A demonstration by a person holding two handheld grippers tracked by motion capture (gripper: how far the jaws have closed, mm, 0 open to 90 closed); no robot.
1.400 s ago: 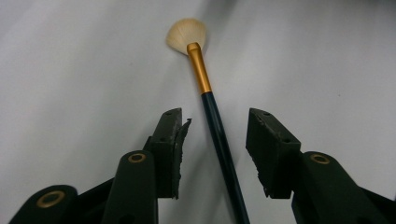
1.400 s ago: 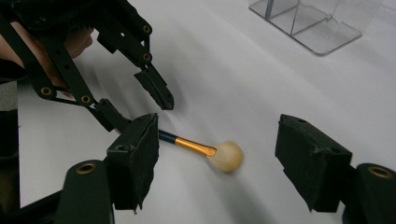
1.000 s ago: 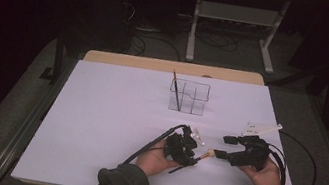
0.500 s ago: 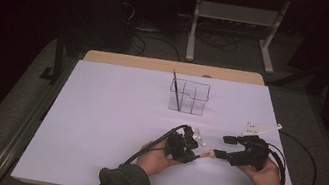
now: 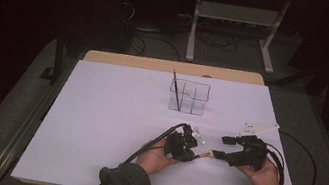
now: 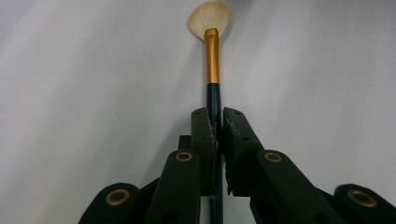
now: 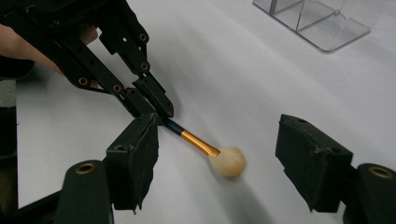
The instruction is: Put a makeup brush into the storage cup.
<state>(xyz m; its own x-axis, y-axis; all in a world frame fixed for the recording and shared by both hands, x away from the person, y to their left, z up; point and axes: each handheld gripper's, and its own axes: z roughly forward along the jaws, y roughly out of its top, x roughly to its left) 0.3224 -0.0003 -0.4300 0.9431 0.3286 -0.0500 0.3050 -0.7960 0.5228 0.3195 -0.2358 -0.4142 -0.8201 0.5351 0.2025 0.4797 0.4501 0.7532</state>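
— Near the table's front edge, where do we have the dark-handled fan brush [image 6: 212, 56] with its gold ferrule?

— Our left gripper [image 6: 217, 122] has just clenched on its handle; our right gripper [image 7: 219, 158] gapes around the pale bristles, not touching.

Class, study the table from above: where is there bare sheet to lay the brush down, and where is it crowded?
Free: the wide stretch of white sheet left of the left gripper, and the strip between the clear organizer and both grippers. Crowded: the near edge right of centre, where the left gripper is shut on the brush, whose bristles lie between the open right gripper's jaws.
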